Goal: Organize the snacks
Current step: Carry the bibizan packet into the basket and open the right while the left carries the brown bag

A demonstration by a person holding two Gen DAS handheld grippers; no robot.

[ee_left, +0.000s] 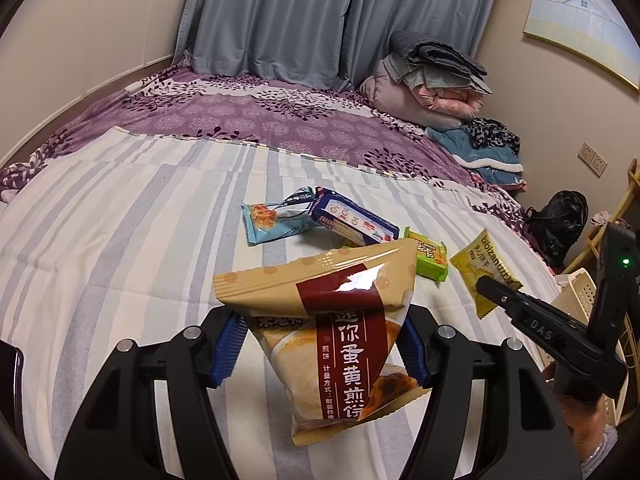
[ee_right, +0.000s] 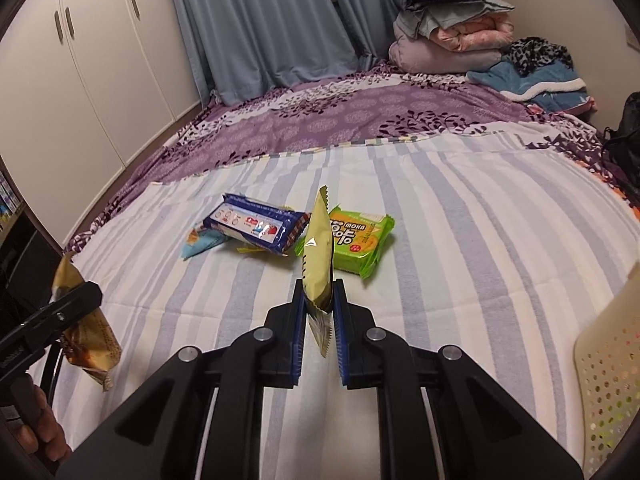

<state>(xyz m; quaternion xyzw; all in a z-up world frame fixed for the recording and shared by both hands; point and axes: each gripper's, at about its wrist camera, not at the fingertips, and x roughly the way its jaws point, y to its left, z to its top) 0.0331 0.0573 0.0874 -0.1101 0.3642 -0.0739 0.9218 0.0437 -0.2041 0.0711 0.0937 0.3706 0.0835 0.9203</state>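
My left gripper (ee_left: 320,340) is shut on a tan and maroon egg-pancake snack bag (ee_left: 340,328) and holds it above the striped bed sheet (ee_left: 120,240); the bag also shows at the left of the right wrist view (ee_right: 86,332). My right gripper (ee_right: 318,300) is shut on a small yellow snack packet (ee_right: 318,256), held upright above the sheet; the packet also shows in the left wrist view (ee_left: 480,264). On the sheet lie a blue biscuit pack (ee_right: 256,228), a light blue packet (ee_left: 272,220) and a green packet (ee_right: 356,240).
A cream perforated basket (ee_right: 608,380) stands at the right edge of the bed. Folded quilts (ee_right: 452,32) and clothes (ee_right: 532,68) are piled at the far right corner. White wardrobes (ee_right: 80,80) stand on the left, and a black bag (ee_left: 560,220) lies by the wall.
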